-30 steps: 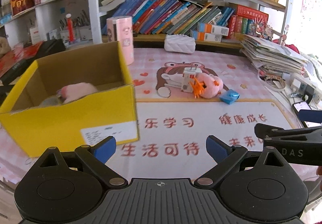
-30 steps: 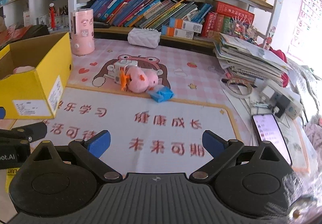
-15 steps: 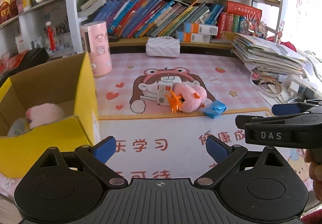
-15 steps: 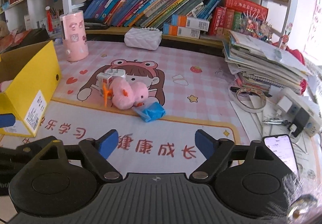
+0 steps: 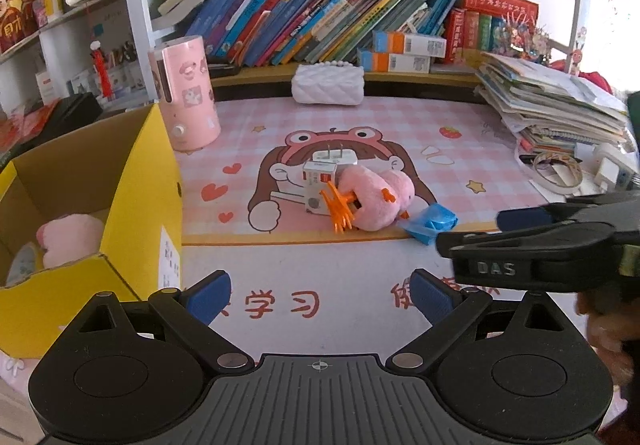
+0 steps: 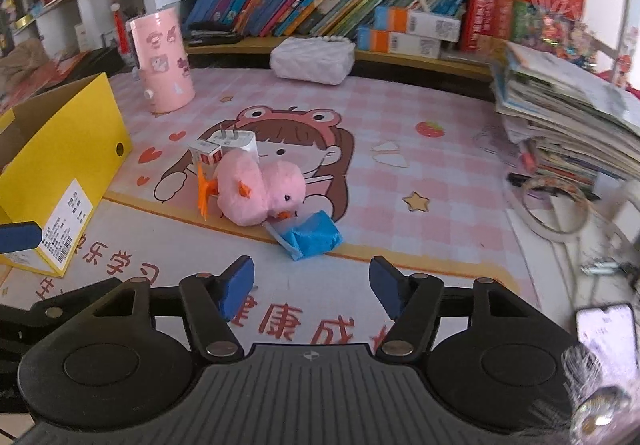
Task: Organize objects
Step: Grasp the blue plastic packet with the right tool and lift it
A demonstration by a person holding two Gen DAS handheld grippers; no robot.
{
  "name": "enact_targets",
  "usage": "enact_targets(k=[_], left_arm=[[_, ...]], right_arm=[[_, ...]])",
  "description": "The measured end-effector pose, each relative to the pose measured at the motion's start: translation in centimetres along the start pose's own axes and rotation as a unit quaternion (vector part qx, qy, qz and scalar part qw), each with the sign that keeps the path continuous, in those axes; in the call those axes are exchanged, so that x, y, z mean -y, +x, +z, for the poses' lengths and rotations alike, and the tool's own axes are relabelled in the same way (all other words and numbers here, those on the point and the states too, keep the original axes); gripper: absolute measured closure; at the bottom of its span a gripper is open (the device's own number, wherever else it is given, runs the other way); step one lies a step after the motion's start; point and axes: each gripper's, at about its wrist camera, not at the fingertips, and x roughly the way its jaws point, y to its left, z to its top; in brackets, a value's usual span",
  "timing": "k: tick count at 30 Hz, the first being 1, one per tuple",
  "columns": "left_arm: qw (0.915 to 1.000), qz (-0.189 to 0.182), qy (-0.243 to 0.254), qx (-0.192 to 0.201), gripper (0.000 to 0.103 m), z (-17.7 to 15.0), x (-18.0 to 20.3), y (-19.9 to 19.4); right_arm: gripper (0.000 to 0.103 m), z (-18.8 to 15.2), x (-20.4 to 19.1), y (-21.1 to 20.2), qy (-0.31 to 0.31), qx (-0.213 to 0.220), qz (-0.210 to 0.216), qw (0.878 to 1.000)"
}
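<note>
A pink plush duck point(image 5: 376, 201) point(image 6: 260, 193) with orange feet lies mid-mat. A small white box point(image 5: 320, 185) point(image 6: 206, 157) and a white plug charger point(image 5: 332, 156) point(image 6: 234, 141) sit against it. A blue packet point(image 5: 430, 223) point(image 6: 312, 237) lies at its near right. An open yellow box point(image 5: 132, 181) point(image 6: 60, 165) on the left holds a pink plush point(image 5: 68, 239). My left gripper point(image 5: 320, 295) is open and empty, short of the duck. My right gripper point(image 6: 312, 283) is open and empty, just short of the blue packet; it also shows in the left wrist view point(image 5: 520, 241).
A pink cylinder point(image 5: 186, 93) point(image 6: 162, 63) stands behind the yellow box. A white quilted pouch point(image 5: 328, 85) point(image 6: 312, 61) lies at the back by the bookshelf. A stack of books and papers point(image 5: 556, 105) point(image 6: 568, 117), tape rolls point(image 6: 556, 205) and a phone point(image 6: 606, 329) crowd the right side.
Both grippers have moved forward and closer to the duck and blue packet. The left view has swung right, away from the yellow box. Both stay open.
</note>
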Motion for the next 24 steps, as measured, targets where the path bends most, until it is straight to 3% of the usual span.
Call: enact_targets(k=[9,13,15,24], left_arm=[[0.9996,0.025,-0.012,-0.001,0.005,0.4,0.4,0.7],[0.9993,0.032,-0.016,0.006,0.005,1.2,0.4,1.1],[0.9992,0.033,-0.020,0.009,0.005,1.7,0.3,1.5],[0.9989,0.018,-0.040,0.013,0.006,4.5,1.4,5.3]], right_arm=[[0.040,1.5,0.7,5.4,-0.046,-0.014,0.032,0.998],[0.053,1.7,1.1,7.0,-0.044,-0.031,0.037,0.998],[0.062,1.9,1.5,6.9,-0.037,-0.031,0.049,0.998],[0.064,2.0,5.1,2.5,0.028,-0.007,0.032,0.999]])
